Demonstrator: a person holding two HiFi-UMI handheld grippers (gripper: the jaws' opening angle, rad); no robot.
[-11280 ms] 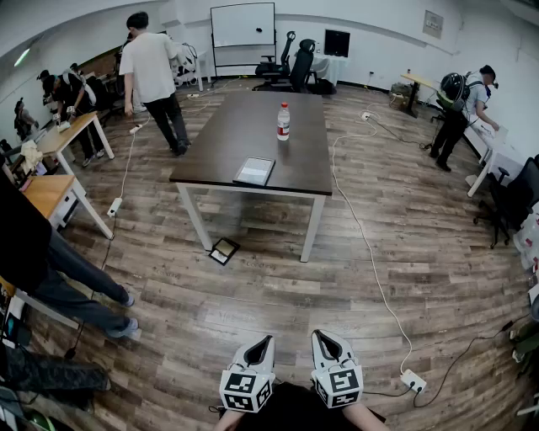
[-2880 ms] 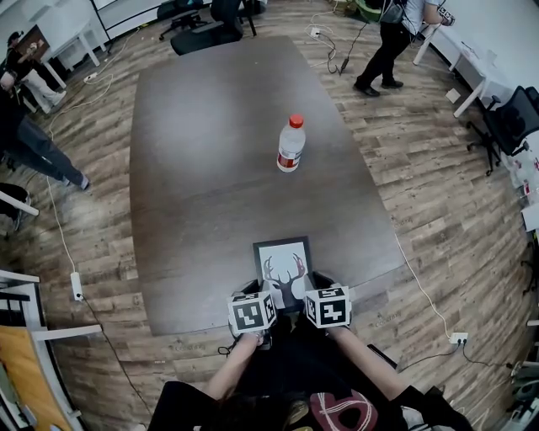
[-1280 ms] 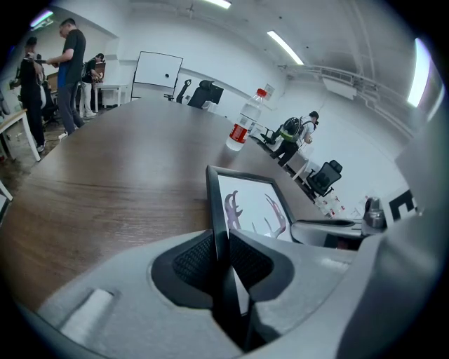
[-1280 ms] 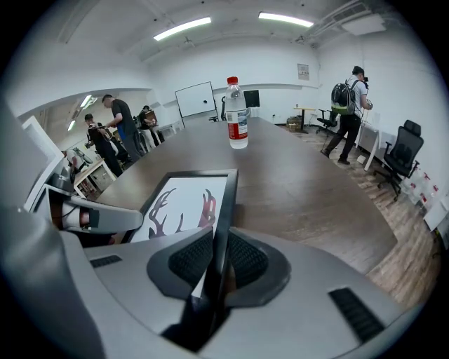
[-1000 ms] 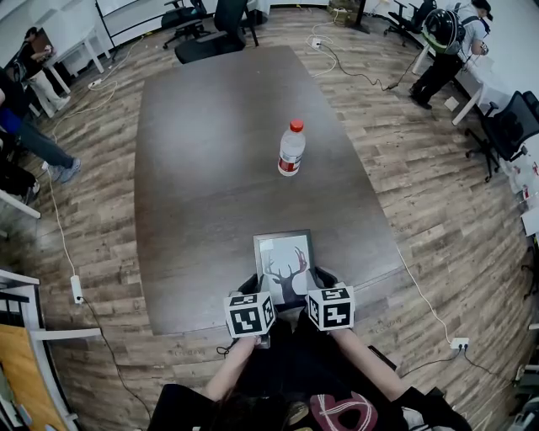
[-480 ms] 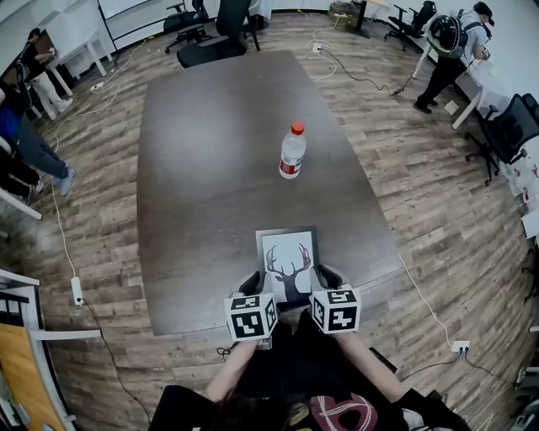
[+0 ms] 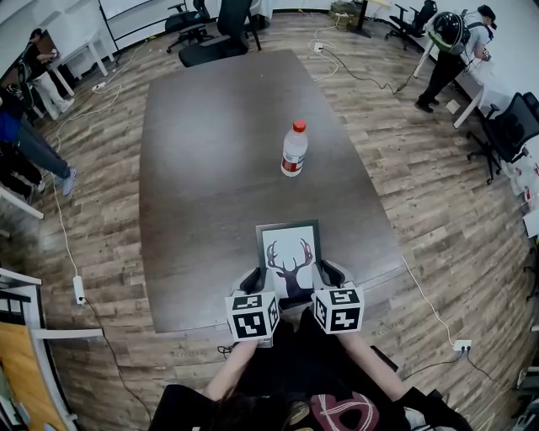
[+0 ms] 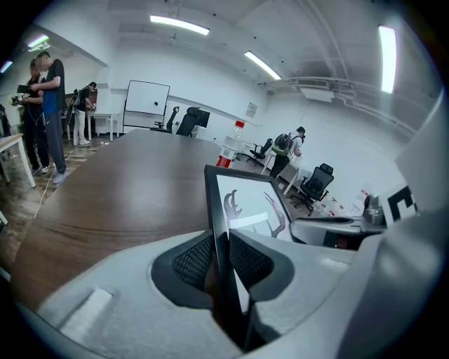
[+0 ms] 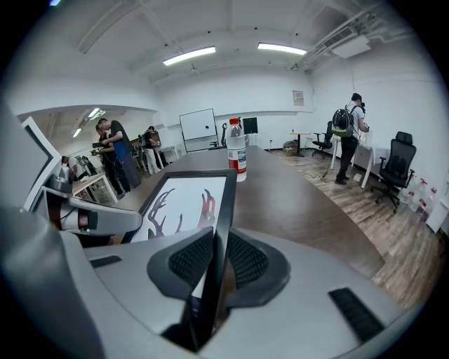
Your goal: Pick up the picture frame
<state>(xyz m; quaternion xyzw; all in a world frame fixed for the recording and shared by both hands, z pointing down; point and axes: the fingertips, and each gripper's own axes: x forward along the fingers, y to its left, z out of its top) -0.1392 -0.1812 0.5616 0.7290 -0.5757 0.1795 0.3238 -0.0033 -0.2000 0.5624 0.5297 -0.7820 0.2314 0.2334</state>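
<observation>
The picture frame (image 7: 289, 256) has a black border and a deer-antler print on white. It is tilted up off the dark table (image 7: 219, 151) near the front edge. My left gripper (image 7: 253, 281) is shut on the frame's left edge (image 8: 219, 231), its ribbed pads pressing both faces. My right gripper (image 7: 331, 276) is shut on the frame's right edge (image 9: 223, 210) the same way. In the right gripper view the print (image 9: 184, 203) lies to the left of the jaws. In the left gripper view the print (image 8: 249, 207) lies to the right of them.
A water bottle (image 7: 293, 149) with a red cap stands upright in the middle of the table, beyond the frame. Office chairs (image 7: 215, 21) sit at the far end. People stand at the left (image 7: 25, 143) and far right (image 7: 446, 42). A cable and power strip (image 7: 460, 344) lie on the wood floor.
Both grippers have lifted the frame together; its far edge has risen and it now stands more tilted toward me. The bottle has not moved.
</observation>
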